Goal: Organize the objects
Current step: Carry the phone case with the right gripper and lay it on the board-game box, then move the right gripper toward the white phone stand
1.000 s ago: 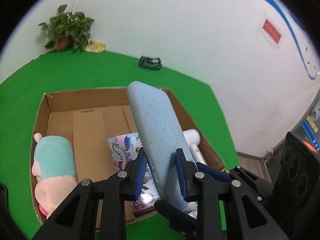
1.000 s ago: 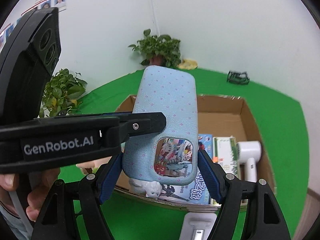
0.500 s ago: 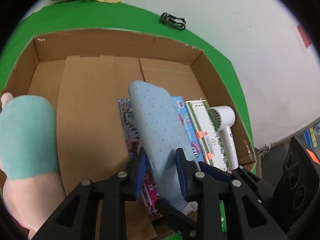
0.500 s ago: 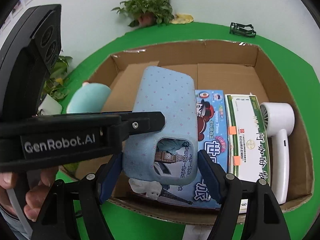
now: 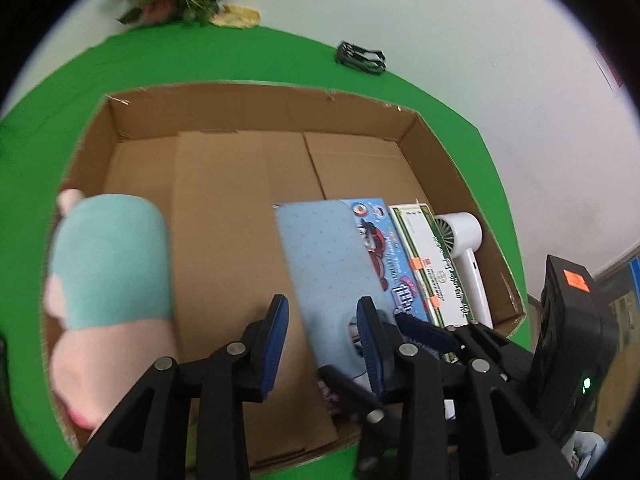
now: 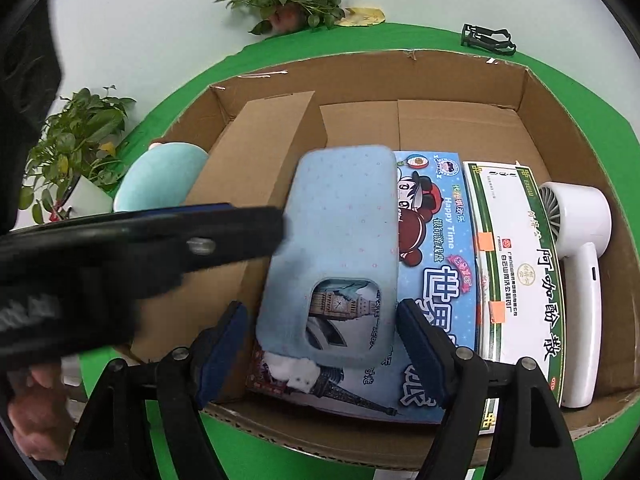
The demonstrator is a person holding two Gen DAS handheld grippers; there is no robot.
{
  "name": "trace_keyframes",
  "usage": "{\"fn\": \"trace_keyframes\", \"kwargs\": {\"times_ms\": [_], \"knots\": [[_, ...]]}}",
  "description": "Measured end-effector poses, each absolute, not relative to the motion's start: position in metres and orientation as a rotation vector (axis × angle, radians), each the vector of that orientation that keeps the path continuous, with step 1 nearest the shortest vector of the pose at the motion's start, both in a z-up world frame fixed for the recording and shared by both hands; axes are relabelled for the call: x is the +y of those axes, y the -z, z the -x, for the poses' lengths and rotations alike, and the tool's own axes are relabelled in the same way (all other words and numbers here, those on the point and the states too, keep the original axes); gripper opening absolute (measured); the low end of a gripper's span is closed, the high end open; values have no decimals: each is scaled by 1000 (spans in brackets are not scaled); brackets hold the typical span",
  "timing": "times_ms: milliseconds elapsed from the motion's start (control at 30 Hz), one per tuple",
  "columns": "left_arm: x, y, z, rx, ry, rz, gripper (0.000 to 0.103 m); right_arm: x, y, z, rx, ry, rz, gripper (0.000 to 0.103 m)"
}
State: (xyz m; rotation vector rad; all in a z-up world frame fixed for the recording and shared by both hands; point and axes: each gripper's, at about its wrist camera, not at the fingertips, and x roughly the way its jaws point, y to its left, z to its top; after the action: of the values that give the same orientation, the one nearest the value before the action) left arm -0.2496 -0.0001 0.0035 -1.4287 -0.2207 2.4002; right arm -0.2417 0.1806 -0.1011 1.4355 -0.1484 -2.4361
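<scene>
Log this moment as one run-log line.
phase: placing | left claw: open, astride phone case | right claw: open, astride it | phone case: over blue game box, inside cardboard box

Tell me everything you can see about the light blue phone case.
The phone case is pale blue, soft-looking, with small pink dots, rounded corners and a rectangular camera cutout showing the puzzle box print beneath. It lies tilted over that box inside the cardboard box. The right gripper straddles its near end, jaws apart; the left gripper is open beside it.
</scene>
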Motion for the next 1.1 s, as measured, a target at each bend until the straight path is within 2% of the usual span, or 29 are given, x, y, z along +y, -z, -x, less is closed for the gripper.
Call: {"fn": "trace_keyframes", "kwargs": {"times_ms": [67, 100, 133, 167, 200, 233, 267, 333, 433, 567, 667, 867, 1100], "knots": [[-8, -19, 231, -198, -2483, 1341, 34, 185, 93, 233, -118, 2456, -1392, 78], [-13, -30, 216, -177, -2546, 1268, 36, 186, 89, 229, -98, 2474, -1366, 86], [-15, -37, 205, -152, -2601, 1214, 44, 189, 85, 223, -82, 2492, -1335, 93], [-16, -45, 192, -121, -2667, 1141, 57, 194, 77, 212, -79, 2513, -1280, 102], [-17, -56, 171, -72, -2768, 1016, 66, 200, 71, 202, -83, 2542, -1226, 103], [-16, -61, 157, -39, -2837, 934, 85, 205, 64, 192, -70, 2584, -1186, 103], [-15, -67, 142, -4, -2907, 845, 90, 211, 55, 177, -20, 2653, -1129, 103], [-7, -75, 110, 61, -3027, 652, 90, 216, 46, 160, 40, 2698, -1086, 103], [3, -78, 87, 63, -3058, 595, 90, 226, 31, 132, 66, 2754, -1045, 103], [14, -77, 70, 21, -3020, 612, 90, 236, 17, 101, 79, 2815, -985, 103], [24, -74, 59, 77, -3017, 607, 90, 243, 15, 78, 115, 2833, -978, 103], [38, -59, 45, 109, -2975, 657, 90, 259, 21, 51, 105, 2829, -996, 103], [47, -45, 43, 64, -2943, 729, 90, 264, 26, 35, 104, 2806, -985, 103]]}}
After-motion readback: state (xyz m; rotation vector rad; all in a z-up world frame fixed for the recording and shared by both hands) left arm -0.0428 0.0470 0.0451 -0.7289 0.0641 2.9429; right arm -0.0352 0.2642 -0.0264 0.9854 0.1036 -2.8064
